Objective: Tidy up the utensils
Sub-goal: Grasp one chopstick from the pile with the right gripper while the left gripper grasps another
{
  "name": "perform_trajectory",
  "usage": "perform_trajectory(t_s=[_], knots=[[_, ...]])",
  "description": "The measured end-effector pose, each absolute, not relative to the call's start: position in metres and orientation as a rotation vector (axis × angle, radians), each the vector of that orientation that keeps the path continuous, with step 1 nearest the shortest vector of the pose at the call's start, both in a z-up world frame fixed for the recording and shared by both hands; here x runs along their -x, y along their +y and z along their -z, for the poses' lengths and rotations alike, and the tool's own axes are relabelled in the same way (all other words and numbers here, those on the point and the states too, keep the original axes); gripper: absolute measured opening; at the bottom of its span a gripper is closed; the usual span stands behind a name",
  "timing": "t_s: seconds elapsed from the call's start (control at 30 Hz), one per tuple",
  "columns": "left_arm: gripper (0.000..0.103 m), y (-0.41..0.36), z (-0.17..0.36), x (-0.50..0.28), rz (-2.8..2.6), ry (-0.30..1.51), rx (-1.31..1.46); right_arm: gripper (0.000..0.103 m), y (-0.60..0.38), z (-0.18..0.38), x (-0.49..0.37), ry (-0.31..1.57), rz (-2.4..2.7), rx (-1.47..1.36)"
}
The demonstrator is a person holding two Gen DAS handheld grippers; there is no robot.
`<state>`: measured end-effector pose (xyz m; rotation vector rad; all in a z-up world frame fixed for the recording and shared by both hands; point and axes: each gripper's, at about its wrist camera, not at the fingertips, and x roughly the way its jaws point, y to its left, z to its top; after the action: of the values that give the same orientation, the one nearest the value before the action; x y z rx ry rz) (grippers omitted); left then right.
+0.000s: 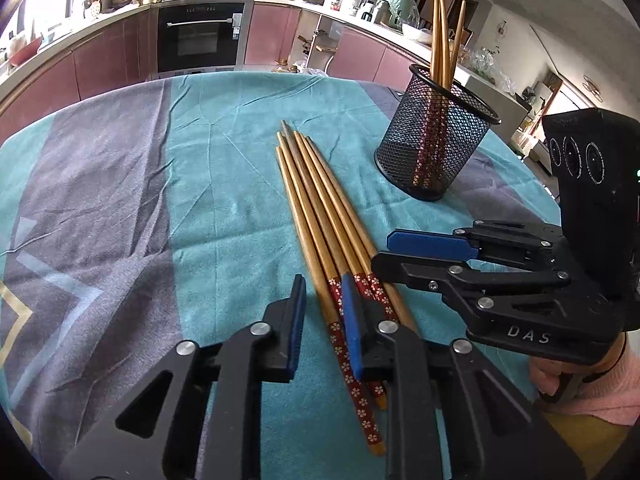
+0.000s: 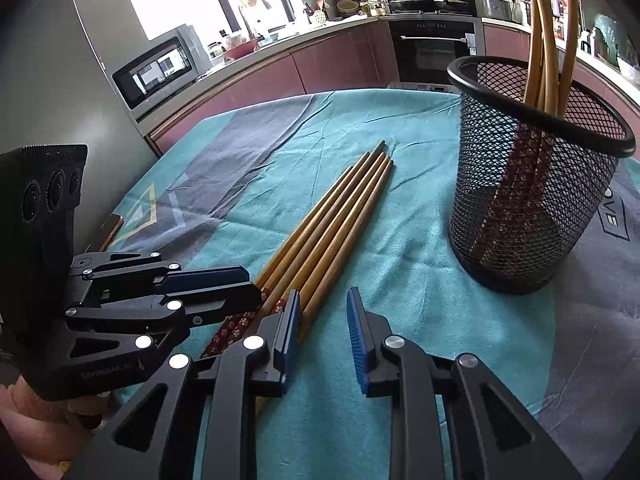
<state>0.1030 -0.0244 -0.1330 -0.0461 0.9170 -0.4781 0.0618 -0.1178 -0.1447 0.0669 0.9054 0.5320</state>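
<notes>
The left claw (image 1: 323, 320) fills the bottom of its own view, its jaws a narrow gap apart, astride the red flowered handle of one chopstick without visibly pinching it. The right claw (image 2: 323, 334) sits bottom centre of its own view, jaws also apart and empty, over bare cloth just right of the bundle. Neither grips anything.

Five loose chopsticks (image 1: 320, 216) lie side by side mid-frame on a teal and grey tablecloth (image 1: 120, 208), tips pointing away, handles toward the claws, probably so they can be picked up by the handle ends. A black mesh cup (image 1: 436, 136) stands upper right, already holding several chopsticks (image 1: 442, 32) handle-down.

The left view shows the right claw from the side at the right edge, with a hand and pink sleeve (image 1: 592, 384) beneath. The right view instead shows a microwave (image 2: 160, 68) at upper left and lettering on the cloth beside the cup.
</notes>
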Motion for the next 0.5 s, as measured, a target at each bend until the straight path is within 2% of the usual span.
perform_trajectory(t_s=[0.5], knots=[[0.017,-0.024,0.135,-0.119,0.451,0.937,0.028,0.021,-0.114,0.145,-0.073,0.915,-0.473,-0.033]])
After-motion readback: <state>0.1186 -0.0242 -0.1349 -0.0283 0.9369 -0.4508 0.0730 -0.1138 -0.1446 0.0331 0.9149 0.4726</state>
